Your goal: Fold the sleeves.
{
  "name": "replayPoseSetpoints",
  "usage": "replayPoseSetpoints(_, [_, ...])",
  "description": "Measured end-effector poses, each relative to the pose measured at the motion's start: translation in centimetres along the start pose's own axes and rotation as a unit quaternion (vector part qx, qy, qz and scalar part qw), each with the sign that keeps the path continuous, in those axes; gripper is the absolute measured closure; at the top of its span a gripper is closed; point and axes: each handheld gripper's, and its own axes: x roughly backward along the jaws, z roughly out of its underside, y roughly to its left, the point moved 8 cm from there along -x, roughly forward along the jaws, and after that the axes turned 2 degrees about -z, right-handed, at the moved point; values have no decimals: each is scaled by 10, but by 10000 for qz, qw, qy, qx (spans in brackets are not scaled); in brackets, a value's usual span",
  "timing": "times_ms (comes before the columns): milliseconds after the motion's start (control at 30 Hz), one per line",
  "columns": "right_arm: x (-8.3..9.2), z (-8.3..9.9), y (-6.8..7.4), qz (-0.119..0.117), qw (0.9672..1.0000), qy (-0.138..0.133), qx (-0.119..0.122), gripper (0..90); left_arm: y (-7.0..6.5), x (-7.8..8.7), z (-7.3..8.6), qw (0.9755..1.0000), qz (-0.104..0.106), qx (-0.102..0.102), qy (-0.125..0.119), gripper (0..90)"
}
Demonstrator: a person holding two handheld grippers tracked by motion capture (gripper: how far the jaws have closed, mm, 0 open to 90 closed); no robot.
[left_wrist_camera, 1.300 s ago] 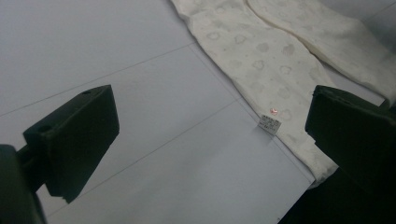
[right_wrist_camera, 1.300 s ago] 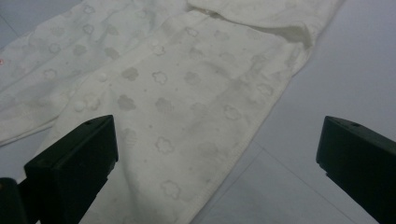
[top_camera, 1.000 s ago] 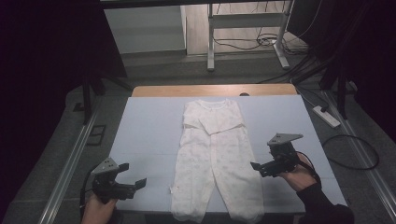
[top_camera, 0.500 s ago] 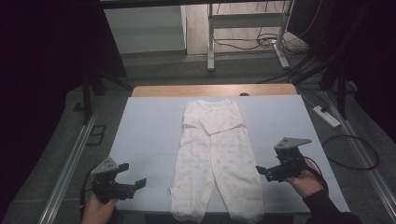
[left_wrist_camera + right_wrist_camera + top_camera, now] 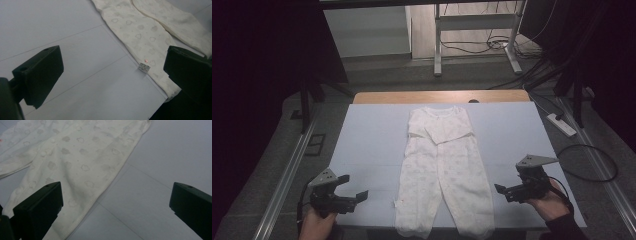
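A cream baby sleepsuit (image 5: pixel 443 170) with a faint cloud and heart print lies flat in the middle of the pale blue table mat (image 5: pixel 372 145), sleeves folded across the chest, legs toward the near edge. My left gripper (image 5: pixel 352 197) hovers open at the near left, apart from the garment's left leg (image 5: pixel 140 37); a small white label (image 5: pixel 144 67) shows at that leg's hem side. My right gripper (image 5: pixel 504 191) stands open at the near right, just beside the right leg (image 5: pixel 82 162). Nothing is held by either one.
The mat covers a wooden table whose far edge (image 5: pixel 442 96) shows bare. Metal rails (image 5: pixel 287 175) run along both sides. A power strip (image 5: pixel 562 125) and cables lie on the floor at the right. A white frame (image 5: pixel 477 30) stands behind.
My right gripper has moved back toward the near edge and slightly right, away from the sleepsuit's right leg. The left gripper and the garment have stayed put.
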Motion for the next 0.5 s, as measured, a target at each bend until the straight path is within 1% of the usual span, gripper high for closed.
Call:
replayPoseSetpoints(167, [8, 8, -2, 64, 9998, -56, -182, 0, 0, 0, 0, 10000, -11, 0, -12, 25])
replayPoseSetpoints(500, [25, 24, -8, 365, 9983, -143, -439, 0, 0, 1, 0, 10000, 20, 14, -61, 21])
